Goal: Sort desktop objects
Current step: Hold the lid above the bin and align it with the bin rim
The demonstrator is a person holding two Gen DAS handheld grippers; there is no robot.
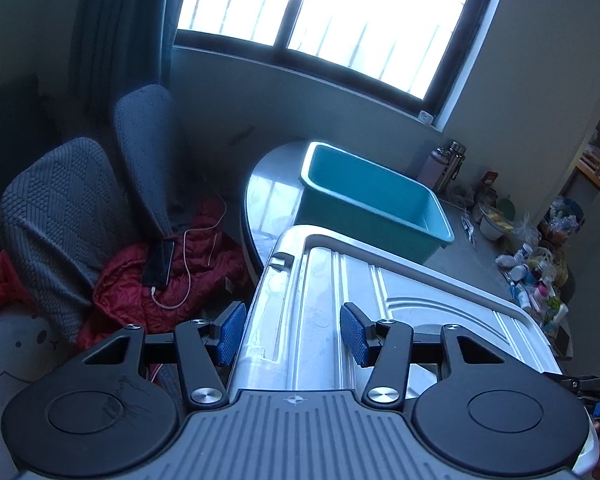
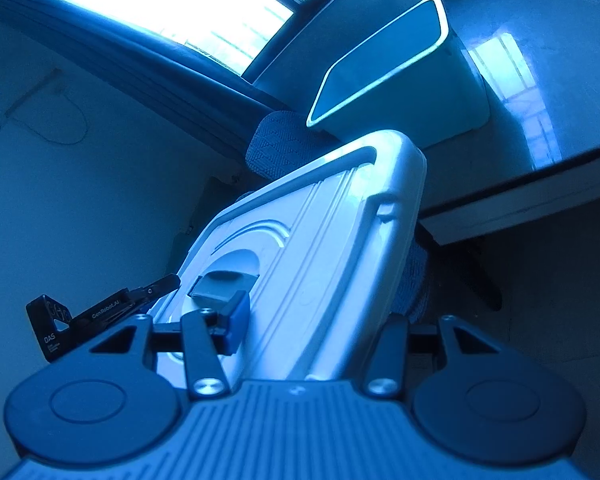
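Observation:
A large white plastic lid with moulded ridges is held in the air between both grippers, in front of the table. My left gripper straddles the lid's left edge, one blue pad outside it and one on its top face. My right gripper grips the lid at its other end, one finger on top near a grey latch, the other hidden beneath. A teal plastic bin stands empty on the grey table beyond the lid; it also shows in the right wrist view.
Two grey chairs with a red jacket and a phone on a cable stand left of the table. Flasks, a bowl and several small bottles crowd the table's right side. A window is behind.

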